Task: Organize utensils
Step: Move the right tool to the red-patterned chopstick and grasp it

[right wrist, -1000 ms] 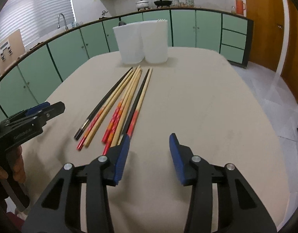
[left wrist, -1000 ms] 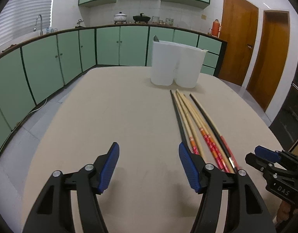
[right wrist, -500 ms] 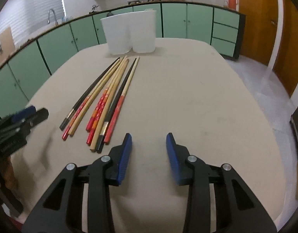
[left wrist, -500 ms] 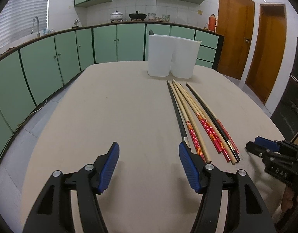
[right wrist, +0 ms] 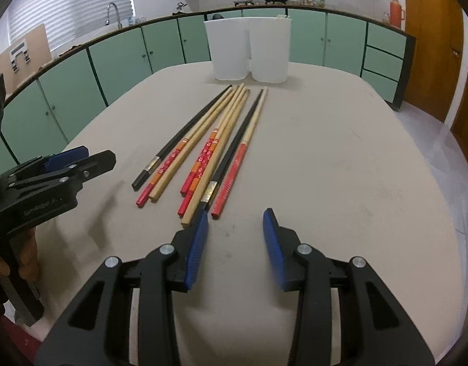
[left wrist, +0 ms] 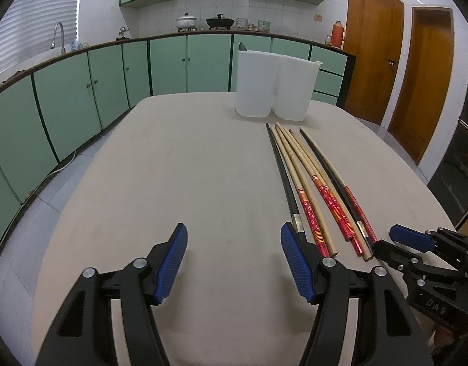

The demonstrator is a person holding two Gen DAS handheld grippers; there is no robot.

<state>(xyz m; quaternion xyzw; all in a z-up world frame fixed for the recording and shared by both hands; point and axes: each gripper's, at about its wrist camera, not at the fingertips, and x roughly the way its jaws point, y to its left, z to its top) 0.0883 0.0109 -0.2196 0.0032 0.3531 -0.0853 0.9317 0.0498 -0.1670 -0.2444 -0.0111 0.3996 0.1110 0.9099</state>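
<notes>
Several long chopsticks (left wrist: 310,180) (right wrist: 217,140), black, plain wood and red-handled, lie side by side on the beige table (left wrist: 188,167). Beyond them stand two white holders (left wrist: 273,87) (right wrist: 249,48), and a dark utensil tip (left wrist: 242,46) pokes out of the left one. My left gripper (left wrist: 233,238) is open over bare table, with its right finger beside the black chopstick's end. My right gripper (right wrist: 235,216) is open and holds nothing, just short of the handle ends. Each gripper also shows in the other's view: the right gripper (left wrist: 392,242) and the left gripper (right wrist: 96,156).
Green cabinets (left wrist: 66,116) run along the back and left, with a sink tap (left wrist: 58,35) and pots (left wrist: 186,21) on the counter. Wooden doors (left wrist: 374,70) stand at the right. A person's hand (right wrist: 17,262) holds the left gripper's handle.
The right gripper's jaws have narrowed slightly, and both views have shifted a little. The chopsticks and holders have not moved.
</notes>
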